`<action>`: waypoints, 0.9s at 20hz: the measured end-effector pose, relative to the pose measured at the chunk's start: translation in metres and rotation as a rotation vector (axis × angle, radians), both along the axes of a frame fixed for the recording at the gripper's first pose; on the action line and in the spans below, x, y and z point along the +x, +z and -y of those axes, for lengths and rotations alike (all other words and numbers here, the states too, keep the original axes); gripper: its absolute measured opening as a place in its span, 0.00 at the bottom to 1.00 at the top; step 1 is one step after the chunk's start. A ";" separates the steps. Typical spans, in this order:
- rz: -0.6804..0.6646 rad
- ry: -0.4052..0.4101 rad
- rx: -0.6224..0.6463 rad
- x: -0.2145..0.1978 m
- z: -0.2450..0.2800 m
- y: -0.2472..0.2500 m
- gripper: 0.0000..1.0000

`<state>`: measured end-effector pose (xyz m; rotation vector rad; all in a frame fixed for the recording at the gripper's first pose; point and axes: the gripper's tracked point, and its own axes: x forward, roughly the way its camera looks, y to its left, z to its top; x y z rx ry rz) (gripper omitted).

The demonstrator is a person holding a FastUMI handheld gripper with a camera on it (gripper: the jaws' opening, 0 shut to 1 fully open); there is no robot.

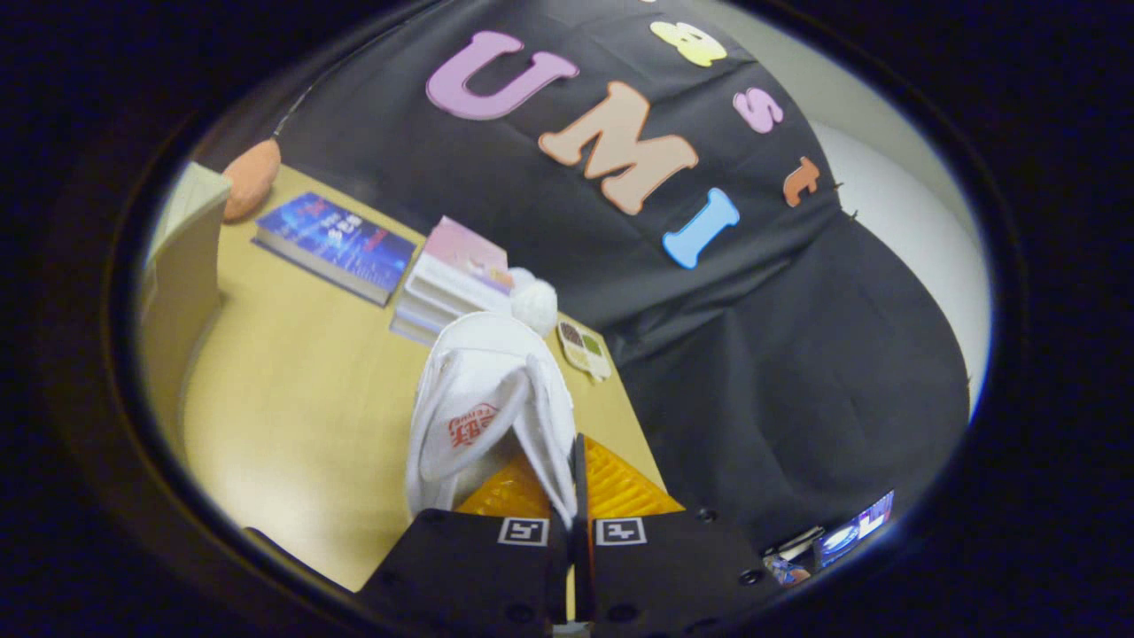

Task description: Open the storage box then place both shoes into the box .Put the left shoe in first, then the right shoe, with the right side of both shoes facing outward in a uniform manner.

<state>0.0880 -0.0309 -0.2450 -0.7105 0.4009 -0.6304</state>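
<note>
My gripper (pixel 571 496) is shut on a white slipper (pixel 483 399), pinching its upper edge between the two orange fingers (pixel 620 487). The slipper hangs lifted above the wooden table (pixel 292 416), toe pointing away from me, with a red printed mark on its insole. The view is tilted. A beige box (pixel 182 275) stands at the far left of the table, only its side wall showing.
Beyond the slipper lie a blue book (pixel 337 244), a stack of books with a pink cover (pixel 452 279), a white fluffy ball (pixel 534 306) and a small patterned card (pixel 585 350). An orange round object (pixel 252 177) sits at the table's back corner.
</note>
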 end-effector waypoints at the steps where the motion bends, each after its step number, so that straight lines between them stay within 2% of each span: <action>1: 0.030 0.023 -0.007 0.000 -0.023 0.020 0.05; 6: 0.143 0.190 0.062 0.014 -0.163 0.072 0.05; 9: 0.131 0.278 0.149 0.030 -0.229 0.056 0.05; 11: 0.098 0.320 0.217 0.046 -0.264 0.028 0.05; 15: 0.006 0.346 0.392 0.057 -0.306 -0.030 0.05; 18: -0.080 0.298 0.399 0.055 -0.310 -0.060 0.05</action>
